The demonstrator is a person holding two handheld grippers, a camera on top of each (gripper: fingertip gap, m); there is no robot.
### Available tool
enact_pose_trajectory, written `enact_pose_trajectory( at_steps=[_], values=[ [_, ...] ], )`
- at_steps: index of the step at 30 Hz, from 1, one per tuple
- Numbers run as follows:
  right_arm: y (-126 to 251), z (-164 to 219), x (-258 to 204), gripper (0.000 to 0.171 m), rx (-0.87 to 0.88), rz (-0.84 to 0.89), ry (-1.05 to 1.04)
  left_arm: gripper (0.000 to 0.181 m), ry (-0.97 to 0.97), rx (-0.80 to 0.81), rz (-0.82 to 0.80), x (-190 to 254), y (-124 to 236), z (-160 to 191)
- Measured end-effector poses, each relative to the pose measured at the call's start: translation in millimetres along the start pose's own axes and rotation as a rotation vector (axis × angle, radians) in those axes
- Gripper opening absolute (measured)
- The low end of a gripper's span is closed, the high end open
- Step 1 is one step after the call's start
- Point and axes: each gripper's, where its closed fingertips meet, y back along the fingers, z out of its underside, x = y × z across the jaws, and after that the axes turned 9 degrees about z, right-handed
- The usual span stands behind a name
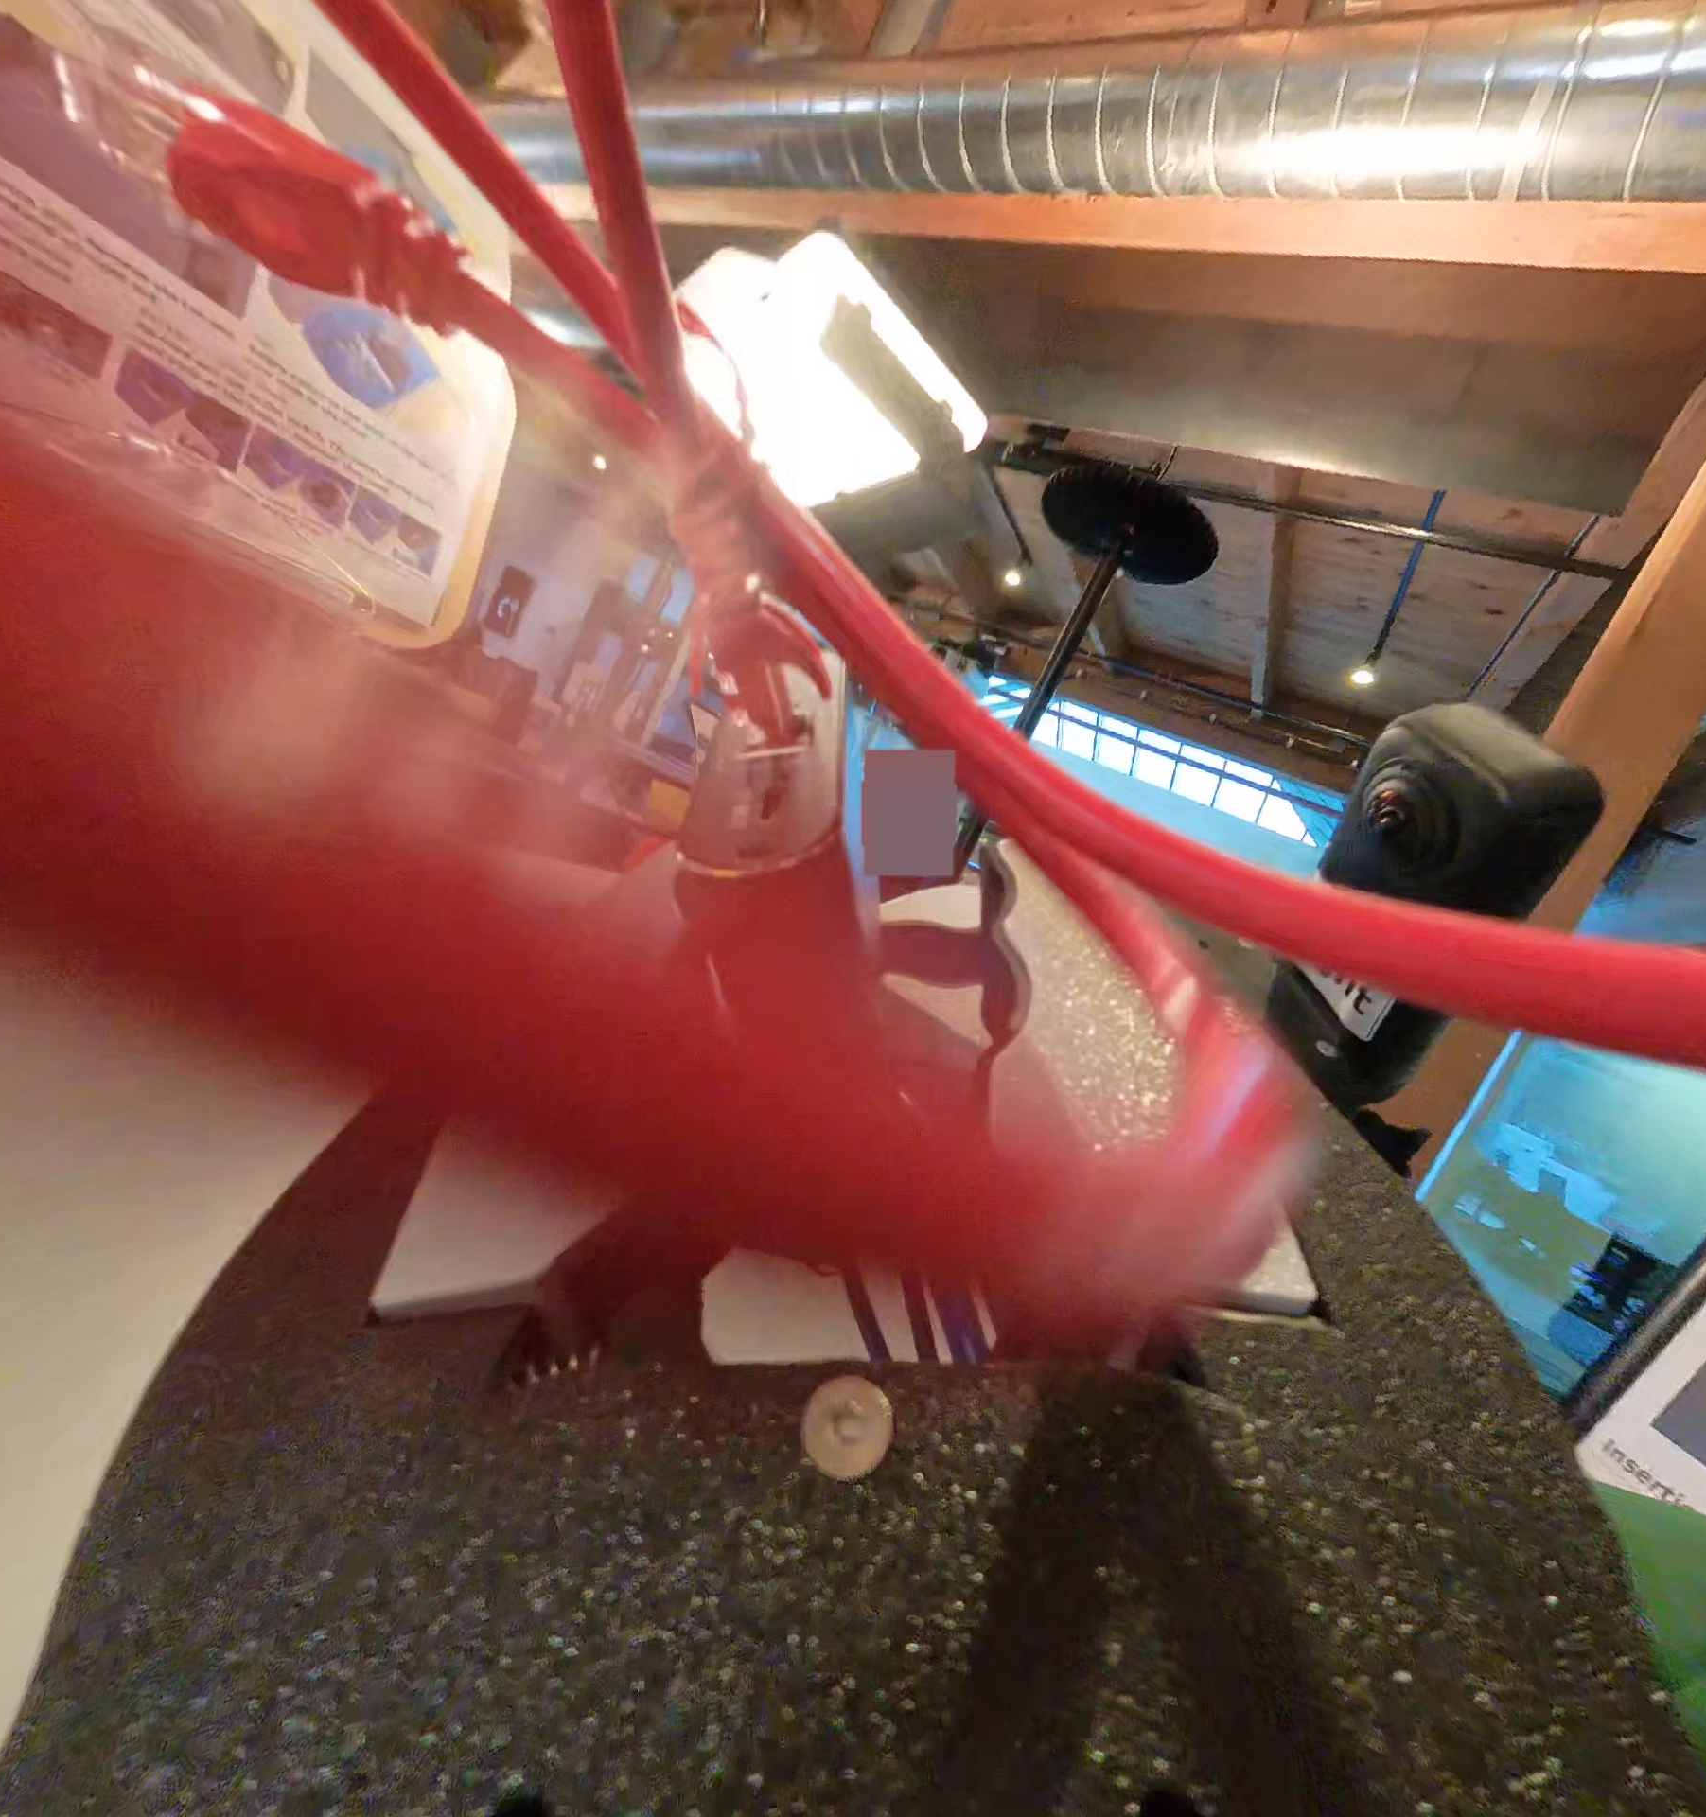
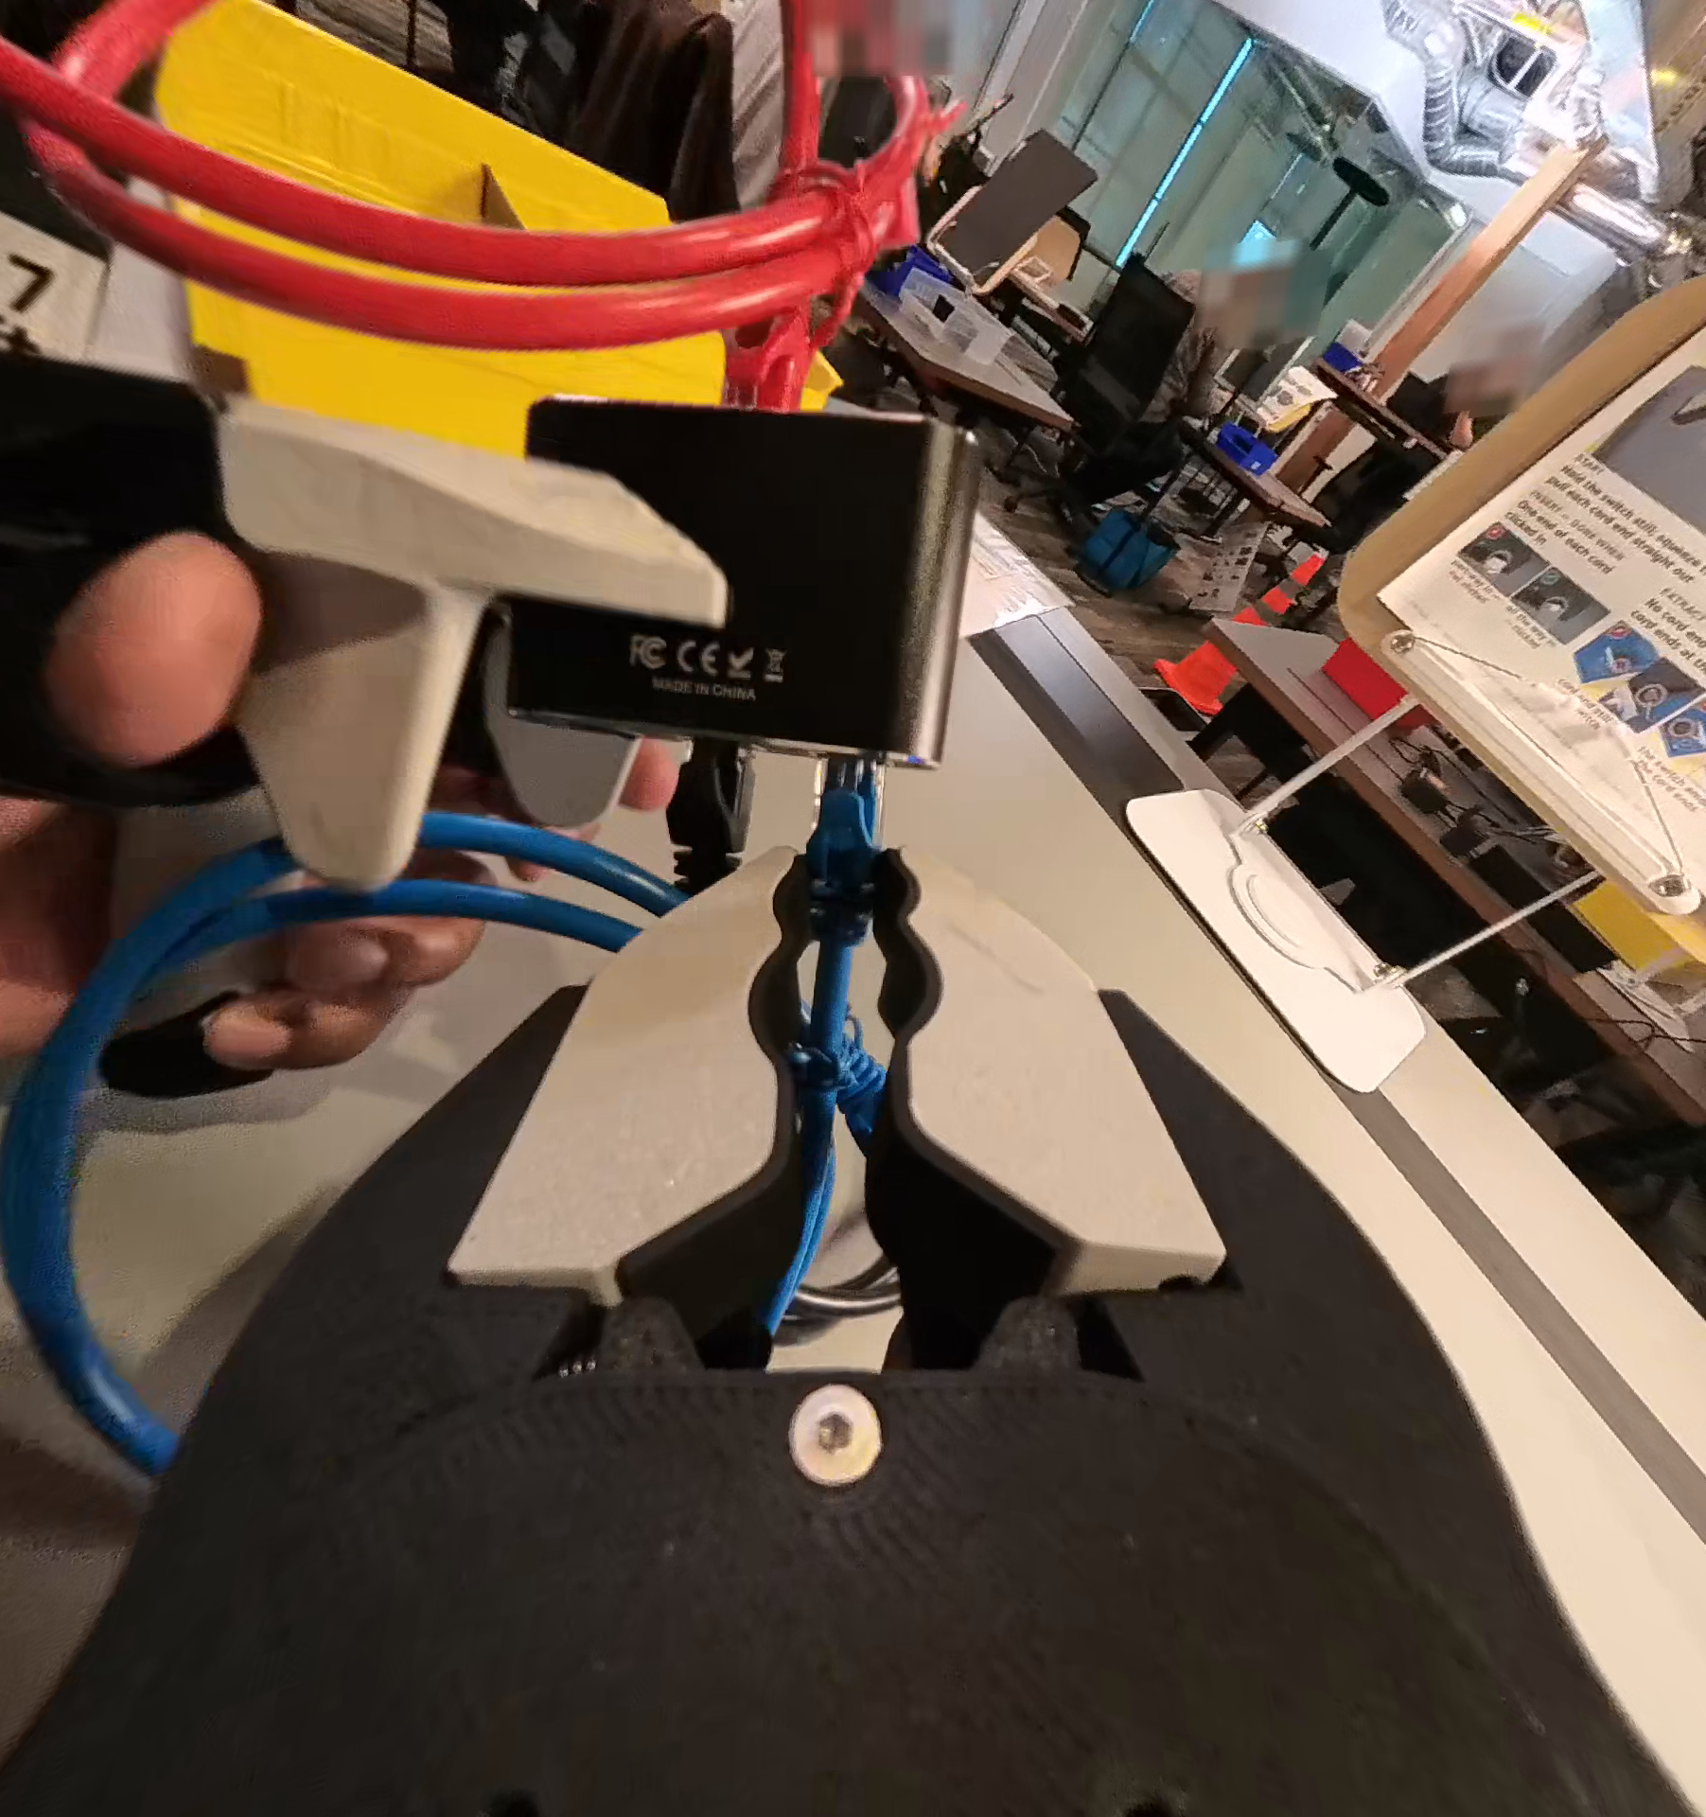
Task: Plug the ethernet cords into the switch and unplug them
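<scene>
right wrist view: the right gripper [image 2: 841,919] has its grey fingers [image 2: 672,1072] closed around the boot of the blue cord [image 2: 101,1101], just below its plug [image 2: 844,801], which sits in a port on the underside of the black switch [image 2: 760,551]. the switch is held in the air above the white table [image 2: 1075,885] by the left gripper [image 2: 524,678], whose grey fingers clamp its near end; the person's hand [image 2: 170,787] works that handle. the blue cord loops away to the left, tied with a twist of its own colour. a bundled red cord [image 2: 495,285] hangs above the switch.

left wrist view: red cord [image 1: 1222,885] lies across the lens and blurs most of the field; one loose red plug [image 1: 269,216] shows at upper left, and the switch cannot be made out.

step in hand, as judged: the blue plug is either being seated or being drawn out; which, the views do not settle. the next move calls for a straight push or pull along the port axis, with the latch tab pressed if unplugging, while the left gripper keeps the switch steady.
</scene>
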Motion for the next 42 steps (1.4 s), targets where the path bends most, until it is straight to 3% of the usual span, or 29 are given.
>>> enact_pose_trajectory(
  at_steps=[6, 8, 16, 21, 28, 36, 42],
  values=[
    [-1, -1, -14, 0.012, 0.007, 0.000, 0.134, 0.055, -0.068, 0.008, -0.076, -11, 7, -12],
    [-1, -3, -18, 0.012, 0.018, -0.001, 0.165, 0.034, -0.069, 0.013, -0.076, -14, 13, -16],
    [-3, 5, -14, 0.012, -0.013, 0.034, 0.251, 0.029, -0.135, -0.114, -0.043, -6, 8, -1],
    [-4, 6, -10, 0.012, -0.004, 0.032, 0.230, 0.029, -0.150, -0.147, -0.042, -4, 6, 7],
    [-4, -3, -18, 0.013, 0.033, -0.003, 0.165, 0.028, -0.049, -0.009, -0.031, -9, 11, -10],
    [-3, 2, -18, 0.032, -0.002, -0.039, 0.127, 0.028, -0.005, -0.024, -0.019, -13, 13, -8],
    [1, -2, -23, 0.036, 0.019, -0.078, 0.117, 0.028, -0.051, -0.080, 0.026, -9, 17, -12]
  ],
)
